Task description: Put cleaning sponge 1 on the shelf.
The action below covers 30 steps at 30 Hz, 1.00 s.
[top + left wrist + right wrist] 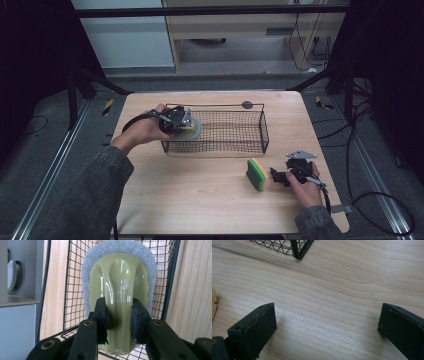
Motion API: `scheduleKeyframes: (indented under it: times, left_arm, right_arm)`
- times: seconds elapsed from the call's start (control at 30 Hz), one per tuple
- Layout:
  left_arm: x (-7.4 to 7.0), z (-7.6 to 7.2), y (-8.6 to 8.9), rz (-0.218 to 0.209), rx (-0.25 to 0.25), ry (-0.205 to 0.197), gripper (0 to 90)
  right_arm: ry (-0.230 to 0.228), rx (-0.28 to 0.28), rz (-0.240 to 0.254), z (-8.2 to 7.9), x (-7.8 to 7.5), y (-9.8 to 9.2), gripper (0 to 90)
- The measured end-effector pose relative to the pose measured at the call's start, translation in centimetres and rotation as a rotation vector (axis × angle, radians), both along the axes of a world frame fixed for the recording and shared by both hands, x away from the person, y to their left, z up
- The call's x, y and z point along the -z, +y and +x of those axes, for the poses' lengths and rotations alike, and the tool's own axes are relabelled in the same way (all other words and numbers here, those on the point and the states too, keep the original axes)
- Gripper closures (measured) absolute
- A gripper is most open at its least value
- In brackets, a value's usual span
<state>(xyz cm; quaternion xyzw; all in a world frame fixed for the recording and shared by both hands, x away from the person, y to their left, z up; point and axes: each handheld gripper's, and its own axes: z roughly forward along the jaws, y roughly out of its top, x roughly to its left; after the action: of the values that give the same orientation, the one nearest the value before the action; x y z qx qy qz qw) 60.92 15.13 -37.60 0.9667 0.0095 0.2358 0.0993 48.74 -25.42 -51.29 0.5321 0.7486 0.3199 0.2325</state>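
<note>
We pinch the glossy olive scrubber (pixel 120 290) in our left gripper (pixel 119 315) over the wire basket (pixel 172 277); our right gripper (pixel 327 325) gapes above bare wood (pixel 337 290).

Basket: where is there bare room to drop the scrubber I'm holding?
The wire basket has bare mesh right of the scrubber in the left gripper. The table is bare before the basket; the sponge and right gripper crowd its right.

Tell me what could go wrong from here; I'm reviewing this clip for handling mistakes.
1. The left gripper pinches only the glossy green handle ridge of the scrubber; that slick plastic could slip.
2. The scrubber sits at the wire basket's left end wall; its white pad could snag on the mesh.
3. The sponge stands on edge beside the open right gripper; a nudge could topple it.
</note>
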Motion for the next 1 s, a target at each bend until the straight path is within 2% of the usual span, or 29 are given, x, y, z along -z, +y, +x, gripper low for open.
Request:
scheduleKeyframes:
  times: [0.4,1.0]
  left_arm:
    - [0.8,0.4,-0.3,0.024,0.001,0.027,70.3]
    - [2.2,1.5,-0.1,0.009,-0.041,0.109,70.2]
  right_arm:
    - [0.000,0.000,0.000,0.0,0.0,0.0,1.9]
    - [0.000,0.004,-0.001,0.0,0.0,0.0,1.7]
